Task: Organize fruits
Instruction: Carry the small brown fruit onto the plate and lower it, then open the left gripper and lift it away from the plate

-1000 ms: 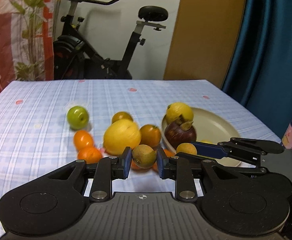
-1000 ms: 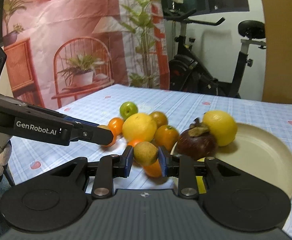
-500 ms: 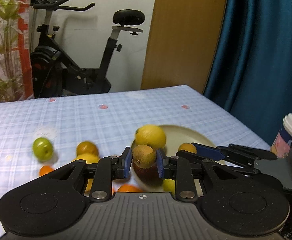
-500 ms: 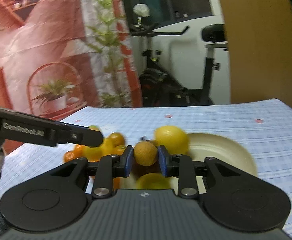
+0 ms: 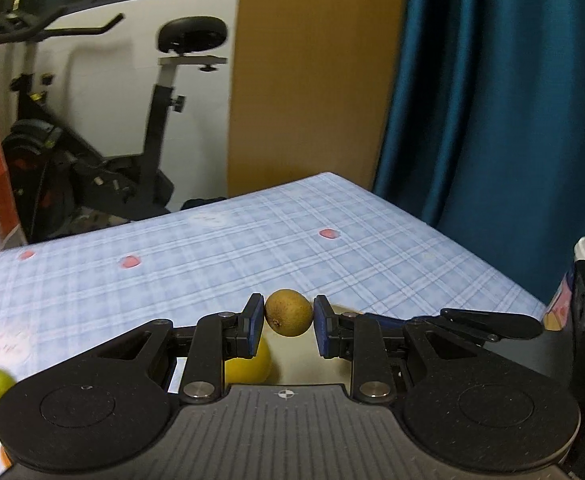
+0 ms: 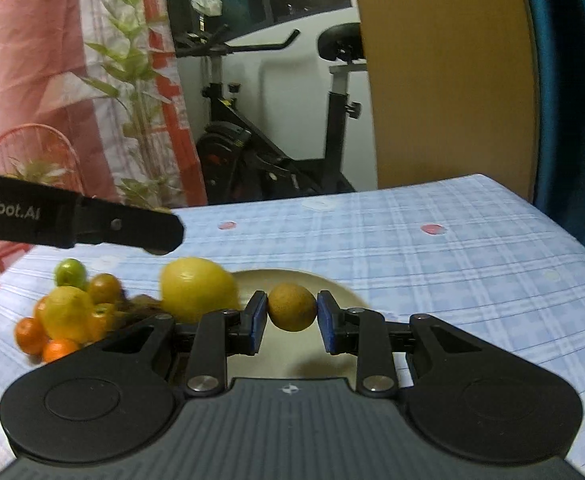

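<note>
Left wrist view: left tool (image 5: 288, 322) clamps a brown fruit (image 5: 288, 312); right tool (image 6: 291, 316) likewise.

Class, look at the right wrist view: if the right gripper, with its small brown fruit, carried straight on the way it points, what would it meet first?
Probably the cream plate just beyond the small brown fruit in the right gripper; depth is uncertain.

Checked cloth tablecloth (image 6: 452, 264), matt
</note>
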Demonstrator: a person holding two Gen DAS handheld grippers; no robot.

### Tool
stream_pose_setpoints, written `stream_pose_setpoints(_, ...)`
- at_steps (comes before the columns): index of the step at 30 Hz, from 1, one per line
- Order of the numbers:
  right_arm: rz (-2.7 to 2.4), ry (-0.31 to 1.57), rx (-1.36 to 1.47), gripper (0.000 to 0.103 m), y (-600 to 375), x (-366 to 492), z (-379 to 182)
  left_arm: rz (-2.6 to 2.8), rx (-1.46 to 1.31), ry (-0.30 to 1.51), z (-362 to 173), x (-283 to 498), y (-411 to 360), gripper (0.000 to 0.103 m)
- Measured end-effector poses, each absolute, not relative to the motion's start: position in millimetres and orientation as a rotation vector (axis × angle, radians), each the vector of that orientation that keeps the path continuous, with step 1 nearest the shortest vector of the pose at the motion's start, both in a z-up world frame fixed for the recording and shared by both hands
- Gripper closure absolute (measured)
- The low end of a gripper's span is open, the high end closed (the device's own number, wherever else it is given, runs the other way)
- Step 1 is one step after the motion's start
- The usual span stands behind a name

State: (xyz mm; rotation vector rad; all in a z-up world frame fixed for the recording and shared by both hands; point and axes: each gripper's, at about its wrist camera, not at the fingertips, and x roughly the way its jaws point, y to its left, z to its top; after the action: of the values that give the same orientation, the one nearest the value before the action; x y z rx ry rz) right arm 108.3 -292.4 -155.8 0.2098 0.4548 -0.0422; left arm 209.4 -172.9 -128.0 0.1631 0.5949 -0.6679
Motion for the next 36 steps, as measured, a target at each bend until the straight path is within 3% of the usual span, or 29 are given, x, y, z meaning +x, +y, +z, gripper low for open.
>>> stream_pose_setpoints(23,-0.069,0.506,0.230,0.073,-301,119,-169,-0.657,0.205,0.683,-152,232,-196,0.073)
stream_pose_setpoints(28,-0.076,0.484,0.235,0.069,-301,118,-168,-0.649,0.188,0.684,-148,230,-190,0.059)
stream_pose_setpoints(36,-0.054,0.451,0.216,0.069,-297,109,-166,-0.630,0.148,0.678,-139,212,-161,0.059)
